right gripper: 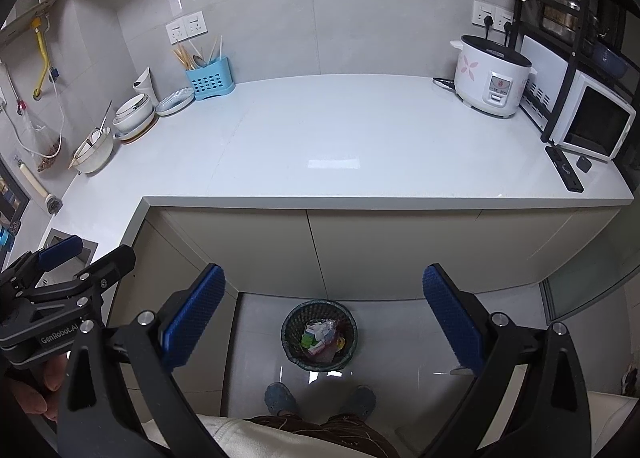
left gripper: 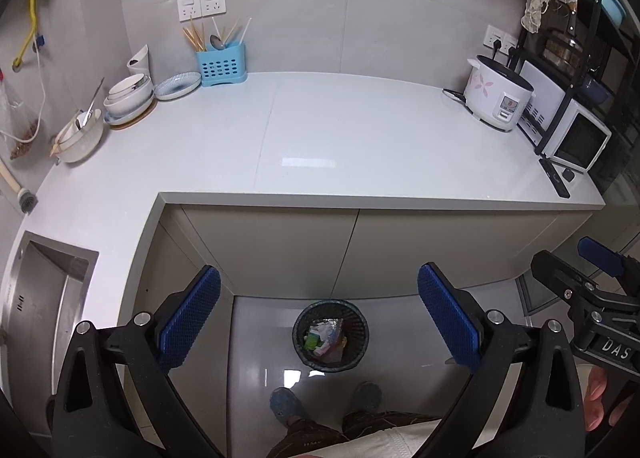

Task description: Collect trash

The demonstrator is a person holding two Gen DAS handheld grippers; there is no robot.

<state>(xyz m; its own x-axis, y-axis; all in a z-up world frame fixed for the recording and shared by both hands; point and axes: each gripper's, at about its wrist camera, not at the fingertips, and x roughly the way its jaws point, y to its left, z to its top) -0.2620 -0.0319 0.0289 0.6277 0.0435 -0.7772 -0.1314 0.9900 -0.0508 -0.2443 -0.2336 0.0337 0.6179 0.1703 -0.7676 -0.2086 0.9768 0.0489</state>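
Left wrist view: trash fills the bin (left gripper: pixel 330 335), bench (left gripper: pixel 360 146) litter-free, both grippers' jaws released and empty, task seemingly done.

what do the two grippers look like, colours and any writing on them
Both are black plastic frames with silver bolts and two fingers faced with blue, knobbly textured pads. The left gripper reads "GenRobot.AI" in white on its body; the right gripper shows white letters "DAS". No cables show.
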